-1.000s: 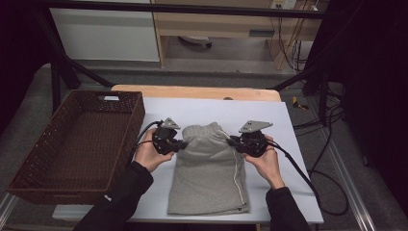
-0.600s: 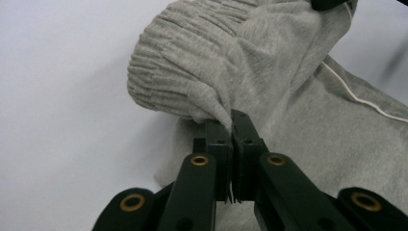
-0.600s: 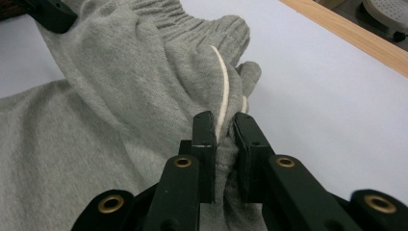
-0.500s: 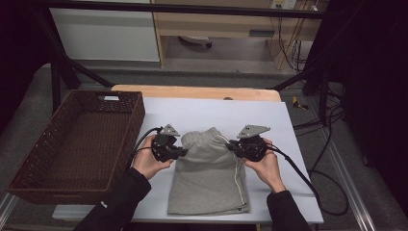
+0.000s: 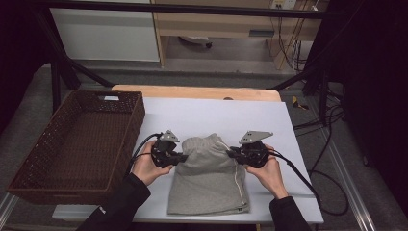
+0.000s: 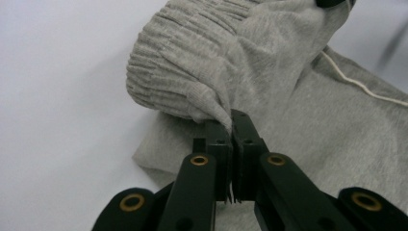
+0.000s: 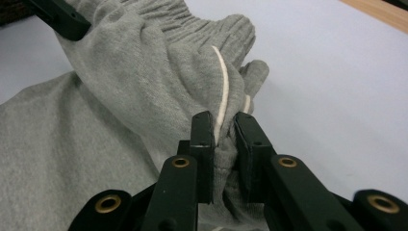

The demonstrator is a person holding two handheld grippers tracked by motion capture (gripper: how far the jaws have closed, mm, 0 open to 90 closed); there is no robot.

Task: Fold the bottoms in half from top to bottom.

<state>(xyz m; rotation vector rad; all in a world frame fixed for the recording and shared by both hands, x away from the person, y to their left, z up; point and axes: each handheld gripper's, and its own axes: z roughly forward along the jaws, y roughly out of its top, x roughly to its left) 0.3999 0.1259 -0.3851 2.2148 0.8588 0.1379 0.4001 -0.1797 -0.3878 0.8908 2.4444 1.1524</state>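
At the left of the high view sits the brown wicker basket (image 5: 72, 144), with nothing visible in it. Just right of it, in the lower middle, the left gripper (image 5: 179, 157) has its jaws clamped on the left edge of the grey sweat shorts (image 5: 209, 185); in the left gripper view the fabric (image 6: 250, 86) is pinched to a thin fold near the ribbed waistband (image 6: 173, 57). At the centre right the right gripper (image 5: 233, 154) bites the opposite edge, its jaws closed on a thicker bunch (image 7: 223, 159) beside the white side stripe (image 7: 222, 91). The shorts lie on the white tabletop (image 5: 211, 115), waist end lifted and curling toward the hem. This looks like a fold in progress. The next move probably calls for carrying both gripped edges evenly down the frame and laying the waist flat on the legs. The lifted cloth hides what is under it, and the person's sleeves are cut off at the bottom edge.
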